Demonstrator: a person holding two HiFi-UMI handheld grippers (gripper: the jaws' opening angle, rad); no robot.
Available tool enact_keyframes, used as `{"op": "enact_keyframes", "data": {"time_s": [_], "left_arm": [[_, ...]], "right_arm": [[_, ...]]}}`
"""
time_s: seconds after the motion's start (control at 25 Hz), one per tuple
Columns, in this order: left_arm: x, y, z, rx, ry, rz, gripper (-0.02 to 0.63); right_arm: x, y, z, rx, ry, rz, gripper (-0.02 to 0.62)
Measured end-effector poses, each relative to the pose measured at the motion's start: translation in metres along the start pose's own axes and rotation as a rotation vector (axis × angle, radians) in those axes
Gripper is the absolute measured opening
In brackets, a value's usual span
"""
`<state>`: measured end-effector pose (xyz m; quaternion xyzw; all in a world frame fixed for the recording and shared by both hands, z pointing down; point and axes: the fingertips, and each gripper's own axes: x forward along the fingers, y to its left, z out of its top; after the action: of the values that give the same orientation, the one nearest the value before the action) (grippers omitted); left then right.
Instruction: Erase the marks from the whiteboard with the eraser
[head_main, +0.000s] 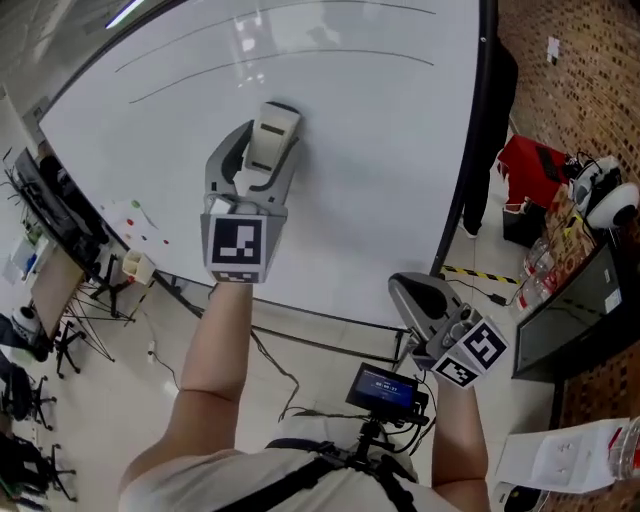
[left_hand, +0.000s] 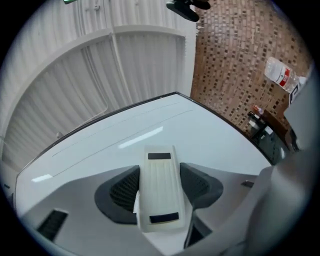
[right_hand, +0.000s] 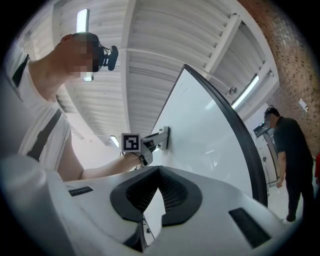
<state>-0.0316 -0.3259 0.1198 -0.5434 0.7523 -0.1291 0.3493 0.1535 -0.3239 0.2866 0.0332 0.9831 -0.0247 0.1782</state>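
Observation:
The whiteboard (head_main: 380, 150) fills the head view, with two long thin pen lines (head_main: 290, 62) across its upper part; they also show faintly in the left gripper view as lines (left_hand: 100, 134). My left gripper (head_main: 262, 152) is shut on the white ribbed eraser (head_main: 272, 132), which it presses flat against the board just below those lines. In the left gripper view the eraser (left_hand: 159, 192) sits between the dark pads (left_hand: 122, 192). My right gripper (head_main: 420, 295) hangs low, off the board's bottom right corner, jaws together and holding nothing (right_hand: 157, 192).
The board's black frame (head_main: 470, 150) runs down the right side. A person in black (right_hand: 292, 160) stands beyond it, near a red bag (head_main: 530, 170). A dark monitor (head_main: 570, 310) is at the right, tripods (head_main: 80, 300) at the left, a brick wall (left_hand: 235, 65) behind.

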Motion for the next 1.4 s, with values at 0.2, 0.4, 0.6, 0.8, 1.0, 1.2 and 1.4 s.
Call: {"op": "enact_keyframes", "data": {"time_s": [0.2,0.4,0.6,0.8,1.0,1.2,1.4], "left_arm": [[-0.016,0.07,-0.037,-0.133,0.063,0.065,0.285],[-0.034,0.092,-0.067,-0.334,0.133,0.126,0.285],[-0.057,0.016,-0.117,-0.411,0.286,-0.018,0.284],[-0.108,-0.088,-0.156,-0.51,0.337,-0.239,0.283],[-0.18,-0.136,-0.165,-0.488,0.357,-0.36,0.284],[-0.238,-0.13,-0.197,-0.57,0.397,-0.388,0.284],[-0.306,-0.108,-0.229,-0.6,0.442,-0.373,0.284]], "right_arm": [[-0.005,0.007,-0.002,0.023,-0.002,0.003,0.015],[-0.002,0.013,-0.007,0.057,-0.012,0.032,0.015],[0.004,0.011,-0.019,0.109,-0.019,0.06,0.015],[0.01,0.011,-0.045,0.157,-0.008,0.057,0.015],[0.016,0.039,-0.078,0.181,0.058,0.053,0.015],[0.04,0.063,-0.132,0.171,0.193,0.033,0.015],[0.063,0.107,-0.178,0.196,0.259,0.057,0.015]]}}
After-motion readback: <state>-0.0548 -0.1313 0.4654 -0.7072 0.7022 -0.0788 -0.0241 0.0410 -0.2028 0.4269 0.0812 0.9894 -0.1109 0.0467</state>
